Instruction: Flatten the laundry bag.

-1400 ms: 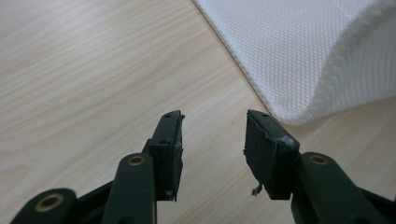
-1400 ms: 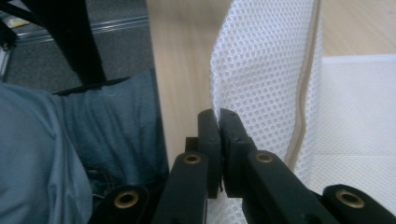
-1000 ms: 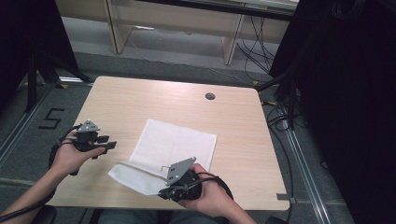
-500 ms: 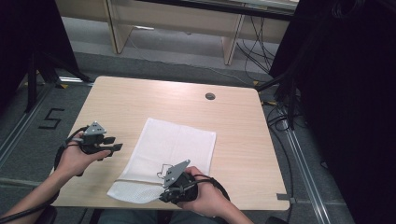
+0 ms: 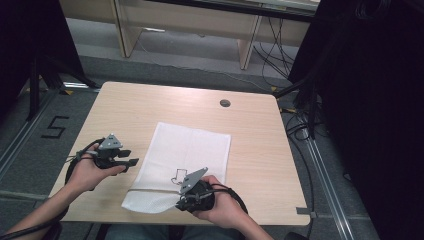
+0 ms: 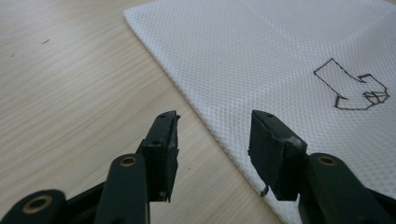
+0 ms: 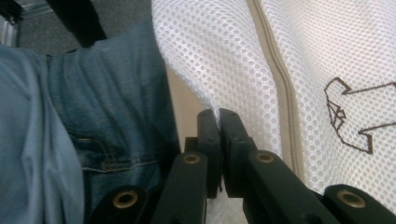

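On the wooden bench (image 5: 125, 107), the white mesh bag (image 5: 192, 150) has been lowered; its near edge is pinched by the right tool (image 7: 218, 116), while the left tool (image 6: 212, 140), spread wider, is poised at its side edge.

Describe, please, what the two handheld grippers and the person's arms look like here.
Both the left gripper and the right gripper are black, each topped by a grey three-cornered plate and trailing a black cable. The jaws show brass-coloured pivot rivets. Forearms are bare, without sleeves.

White mesh laundry bag (image 5: 187, 150) lying flat on the light wooden table (image 5: 150, 107). Right gripper (image 5: 192, 196) at the bag's near edge; left gripper (image 5: 127, 157) just beside its left edge, jaws having just widened, nothing between them.
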A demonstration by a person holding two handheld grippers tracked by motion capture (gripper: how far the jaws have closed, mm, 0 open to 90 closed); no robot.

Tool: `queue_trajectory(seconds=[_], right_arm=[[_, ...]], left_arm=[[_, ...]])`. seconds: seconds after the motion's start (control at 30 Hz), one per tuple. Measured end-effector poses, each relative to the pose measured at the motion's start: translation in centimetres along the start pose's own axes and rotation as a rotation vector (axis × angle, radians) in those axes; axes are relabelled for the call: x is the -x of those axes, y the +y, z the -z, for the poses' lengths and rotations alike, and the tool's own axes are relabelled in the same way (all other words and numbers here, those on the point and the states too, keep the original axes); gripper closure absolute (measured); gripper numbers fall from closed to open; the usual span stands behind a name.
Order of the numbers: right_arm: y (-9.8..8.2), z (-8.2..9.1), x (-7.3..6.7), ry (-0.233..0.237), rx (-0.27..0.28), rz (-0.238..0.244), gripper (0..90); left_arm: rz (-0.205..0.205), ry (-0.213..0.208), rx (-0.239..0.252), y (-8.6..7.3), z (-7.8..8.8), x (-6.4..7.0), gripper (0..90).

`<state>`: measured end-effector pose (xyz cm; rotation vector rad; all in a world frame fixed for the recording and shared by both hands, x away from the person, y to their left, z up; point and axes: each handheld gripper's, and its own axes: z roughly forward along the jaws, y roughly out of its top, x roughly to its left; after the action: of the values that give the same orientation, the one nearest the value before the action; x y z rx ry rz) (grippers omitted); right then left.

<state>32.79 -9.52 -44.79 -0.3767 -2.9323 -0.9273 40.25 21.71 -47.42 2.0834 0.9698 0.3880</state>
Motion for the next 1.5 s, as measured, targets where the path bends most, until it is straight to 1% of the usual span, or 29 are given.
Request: queue_trajectory(seconds=[0.13,0.23,0.3,0.47,0.5,0.53,0.67,0.7,0.73,0.77,0.8,0.83,0.87,0.93,0.97,1.03,1.07,1.1,1.13,1.17,1.2,1.23,1.27,1.3,1.33,1.37,1.4,1.43,1.5], right_arm=[[-0.2,-0.1,0.6,-0.036,-0.012,-0.016,88.4],[-0.4,-0.1,0.9,-0.059,-0.014,-0.026,87.9],[-0.4,-0.1,1.1,-0.069,-0.015,-0.027,87.1],[-0.8,-0.1,1.6,-0.092,-0.01,-0.055,86.2],[-0.8,-0.1,1.9,-0.096,-0.009,-0.047,85.9],[-0.9,0.0,1.8,-0.098,-0.016,-0.072,85.6],[-1.0,0.0,2.3,-0.094,-0.015,-0.091,81.4],[-1.2,0.2,2.4,-0.058,-0.001,-0.139,76.1],[-1.2,0.2,2.8,-0.049,0.022,-0.114,73.1],[-1.3,0.6,2.6,-0.034,0.027,-0.169,69.4],[-1.3,0.9,2.8,-0.023,0.05,-0.174,65.5],[-1.4,1.2,2.8,-0.019,0.068,-0.205,62.9],[-1.4,1.5,3.1,-0.017,0.097,-0.195,61.1],[-1.6,2.3,3.3,-0.028,0.124,-0.242,57.5],[-1.8,2.7,3.5,-0.045,0.14,-0.249,55.8],[-1.9,3.0,3.7,-0.049,0.159,-0.259,53.8],[-2.5,3.8,4.2,-0.074,0.198,-0.311,52.5],[-2.5,3.8,4.2,-0.074,0.198,-0.311,52.5],[-2.7,4.0,4.3,-0.079,0.208,-0.324,52.7],[-3.5,4.5,5.0,-0.135,0.201,-0.351,55.4],[-3.8,4.6,5.2,-0.155,0.187,-0.374,57.2],[-3.8,4.6,5.2,-0.155,0.187,-0.374,57.2],[-4.6,4.5,5.8,-0.214,0.179,-0.391,66.0],[-4.9,4.6,6.0,-0.236,0.141,-0.392,70.2],[-5.1,4.6,6.2,-0.254,0.116,-0.411,74.0],[-5.1,4.6,6.2,-0.254,0.116,-0.411,74.0],[-5.3,4.6,6.4,-0.262,0.095,-0.414,77.4],[-5.8,4.4,6.9,-0.264,0.053,-0.44,84.9],[-5.9,4.1,7.0,-0.267,0.068,-0.454,86.5]], left_arm=[[-0.03,-0.019,-0.007,0.0,-0.2,0.5,51.0],[-0.034,-0.033,-0.012,0.0,-0.5,0.9,50.8],[-0.058,-0.04,-0.015,0.1,-0.6,1.0,50.7],[-0.052,-0.045,-0.009,0.0,-0.7,1.1,50.5],[-0.05,-0.047,-0.009,0.0,-0.7,1.1,50.3],[-0.05,-0.049,-0.008,0.0,-0.8,1.1,49.9],[-0.052,-0.047,-0.002,-0.1,-0.9,1.1,43.8],[-0.05,-0.043,0.011,-0.2,-0.9,1.2,42.6],[-0.042,-0.046,0.016,-0.2,-1.0,1.3,42.0],[-0.051,-0.047,0.016,-0.2,-0.9,1.3,41.7],[-0.054,-0.051,0.02,-0.2,-1.0,1.3,41.4],[-0.054,-0.057,0.015,-0.3,-1.0,1.3,41.4],[-0.055,-0.062,0.01,-0.2,-0.9,1.3,41.9],[-0.062,-0.062,0.024,-0.3,-1.0,1.4,45.6],[-0.066,-0.067,0.014,-0.3,-1.0,1.5,47.2],[-0.072,-0.067,0.009,-0.3,-1.0,1.6,51.8],[-0.094,-0.078,-0.007,-0.4,-0.9,1.8,56.0],[-0.094,-0.078,-0.007,-0.4,-0.9,1.8,59.1],[-0.12,-0.074,-0.02,-0.4,-0.9,1.9,59.1],[-0.126,-0.085,-0.028,-0.4,-0.9,2.1,65.8],[-0.14,-0.083,-0.039,-0.4,-0.9,2.4,67.8],[-0.14,-0.083,-0.039,-0.4,-0.9,2.4,69.6],[-0.153,-0.089,-0.046,-0.4,-0.9,2.5,71.3],[-0.144,-0.105,-0.049,-0.4,-0.9,2.6,72.2],[-0.141,-0.113,-0.053,-0.5,-1.0,2.7,72.9],[-0.141,-0.113,-0.053,-0.5,-1.0,2.7,72.9],[-0.159,-0.124,-0.062,-0.5,-1.0,2.8,72.9],[-0.151,-0.129,-0.067,-0.6,-1.1,2.9,72.9],[-0.167,-0.139,-0.08,-0.7,-1.3,3.1,72.9]])
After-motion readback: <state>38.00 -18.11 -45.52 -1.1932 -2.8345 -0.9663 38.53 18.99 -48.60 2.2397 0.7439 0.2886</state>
